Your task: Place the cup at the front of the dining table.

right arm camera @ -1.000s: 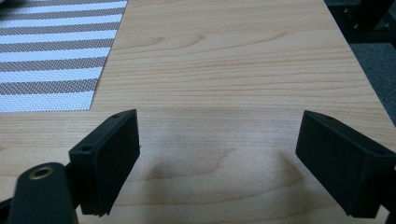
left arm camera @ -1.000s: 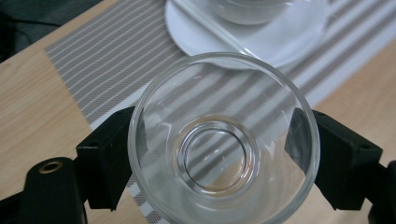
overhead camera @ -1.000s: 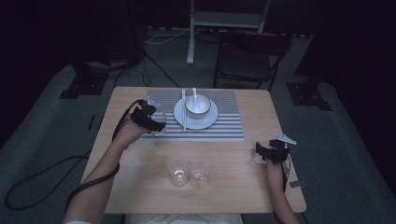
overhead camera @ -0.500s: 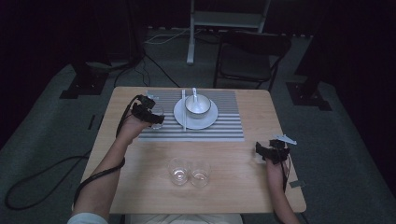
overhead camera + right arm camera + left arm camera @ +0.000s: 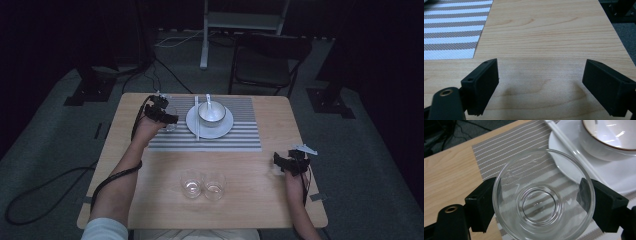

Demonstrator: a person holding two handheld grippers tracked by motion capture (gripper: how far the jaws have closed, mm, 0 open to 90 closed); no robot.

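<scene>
At upper centre-left of the high view, the left gripper pinches a clear glass by its sides, over the left end of the striped placemat, just beside a white plate carrying a bowl. At the lower right of the frame, the right gripper rests with jaws spread wide over the bare wooden table. Two more glasses stand side by side at lower centre.
</scene>
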